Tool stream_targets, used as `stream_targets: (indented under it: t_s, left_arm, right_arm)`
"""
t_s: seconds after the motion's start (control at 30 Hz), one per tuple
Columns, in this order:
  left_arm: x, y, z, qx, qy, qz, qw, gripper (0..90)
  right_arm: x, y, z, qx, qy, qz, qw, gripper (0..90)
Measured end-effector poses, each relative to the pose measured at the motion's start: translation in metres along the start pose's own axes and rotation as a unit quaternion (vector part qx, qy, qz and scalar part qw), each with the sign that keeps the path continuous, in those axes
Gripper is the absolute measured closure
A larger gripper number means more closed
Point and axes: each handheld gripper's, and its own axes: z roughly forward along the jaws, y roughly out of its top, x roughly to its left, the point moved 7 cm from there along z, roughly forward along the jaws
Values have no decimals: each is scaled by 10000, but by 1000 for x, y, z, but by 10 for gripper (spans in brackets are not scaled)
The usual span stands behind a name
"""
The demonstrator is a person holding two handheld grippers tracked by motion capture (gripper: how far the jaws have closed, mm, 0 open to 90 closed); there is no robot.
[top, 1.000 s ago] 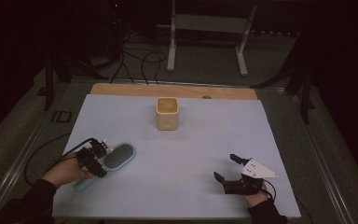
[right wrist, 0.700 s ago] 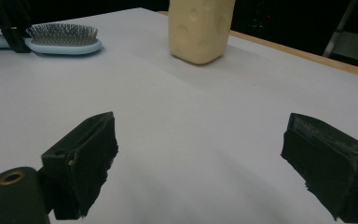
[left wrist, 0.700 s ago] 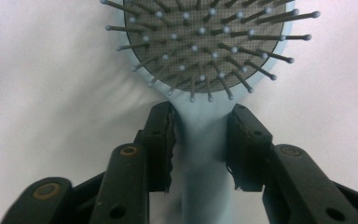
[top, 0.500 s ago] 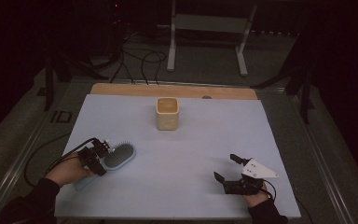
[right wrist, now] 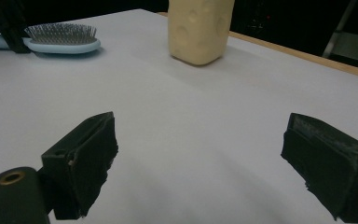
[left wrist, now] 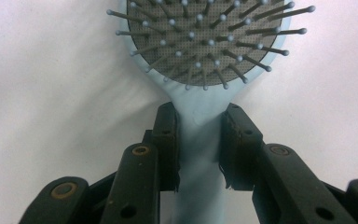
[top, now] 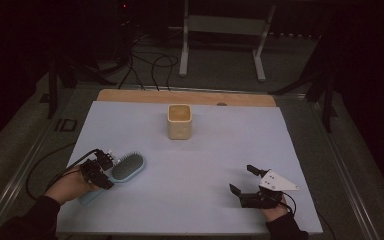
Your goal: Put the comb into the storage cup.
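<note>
Light blue plastic paddle hairbrush with grey bristle pad: lies bristles-up, near left. Cream square cup: upright, far centre, well apart.

The hairbrush is pale blue, with a grey mesh-patterned pad studded with grey, ball-tipped bristles. The left gripper and right gripper both have matt black jaws with brassy rivet holes; the right one carries a light grey triangular plate. The cup is cream-yellow with shallow dimples on its sides. The table sheet is pale lavender-white, edged by a tan wooden strip.
</note>
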Motion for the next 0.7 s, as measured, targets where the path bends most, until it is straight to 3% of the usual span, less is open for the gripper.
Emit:
stream_targets:
  t_s: [0.33, 0.53, 0.7]
  left_arm:
    - [4, 2, -20, -597, 44, -144, 9981, 700]
    - [2, 8, -32, -1003, 35, -225, 9947, 700]
    - [-1, 17, -40, -1268, 72, -163, 9918, 700]
  right_arm:
    - [0, 0, 0, -5, 5, 0, 10000, 99]
    - [0, 0, 0, -3, 4, -5, 10000, 98]
    - [0, 0, 0, 2, 2, -10, 10000, 99]
